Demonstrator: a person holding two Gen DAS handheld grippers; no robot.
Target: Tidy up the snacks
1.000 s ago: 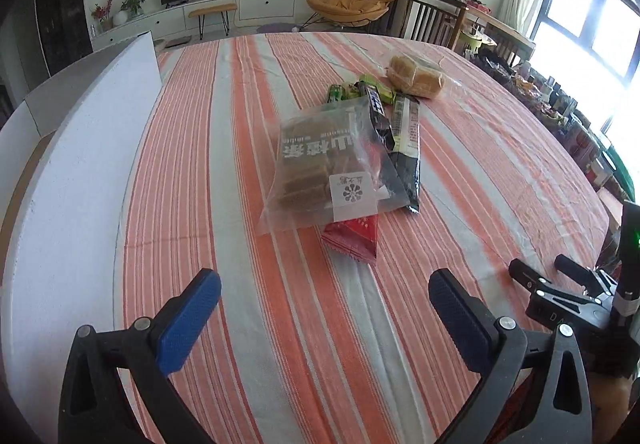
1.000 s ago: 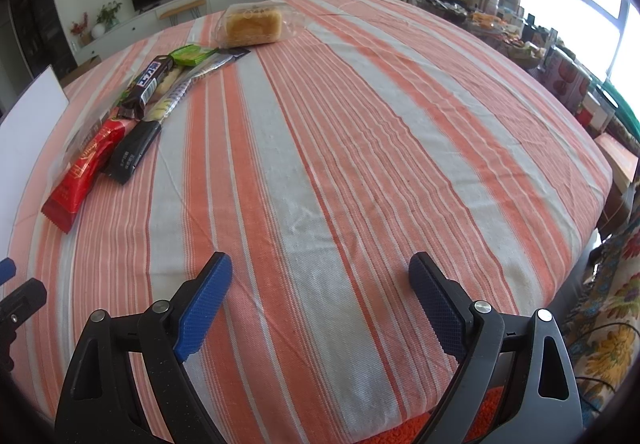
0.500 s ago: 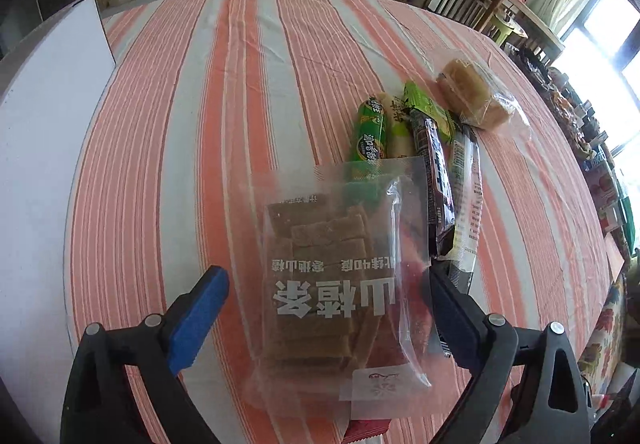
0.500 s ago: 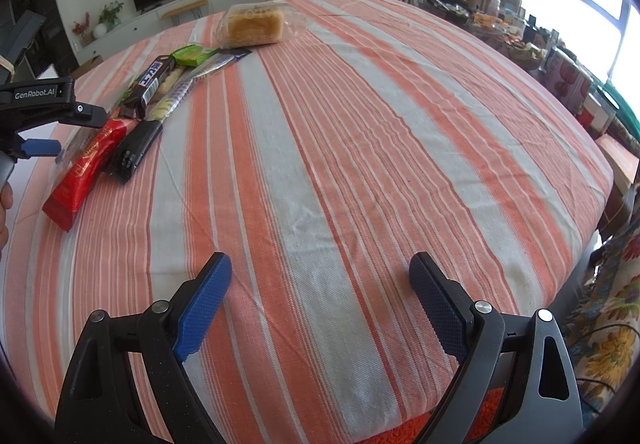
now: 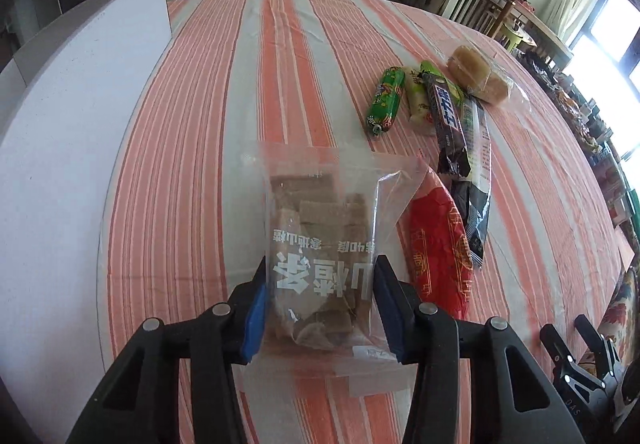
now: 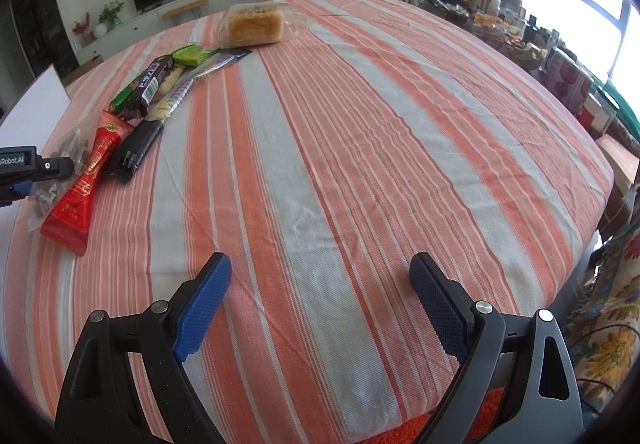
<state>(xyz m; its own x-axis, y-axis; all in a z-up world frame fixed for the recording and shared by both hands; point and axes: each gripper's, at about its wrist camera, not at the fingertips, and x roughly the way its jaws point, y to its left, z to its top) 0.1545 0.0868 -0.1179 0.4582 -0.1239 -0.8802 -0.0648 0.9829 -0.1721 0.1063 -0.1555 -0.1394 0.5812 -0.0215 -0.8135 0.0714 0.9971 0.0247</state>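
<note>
A clear bag of brown snack slabs [image 5: 320, 220] lies on the striped tablecloth [image 5: 224, 132]. My left gripper [image 5: 320, 308] straddles its near end, jaws closing, both blue pads pressing the bag's sides. Beside the bag lie a red packet [image 5: 438, 244], a black packet [image 5: 476, 180], a dark chocolate bar [image 5: 446, 112], a green sausage [image 5: 384, 100] and wrapped bread [image 5: 478, 74]. My right gripper [image 6: 320, 300] hovers open over bare cloth, nothing between its fingers. In the right wrist view the left gripper [image 6: 32, 168] shows at the left edge.
A white board [image 5: 72, 144] stands along the table's left side. The table edge [image 6: 600, 180] drops off at the right, with cluttered shelves and a flowered cushion [image 6: 608, 324] beyond. Chairs and a TV cabinet stand behind the table.
My left gripper has moved forward and down over the clear bag, and its jaws have narrowed from wide apart onto the bag's sides. The right gripper has stayed still.
</note>
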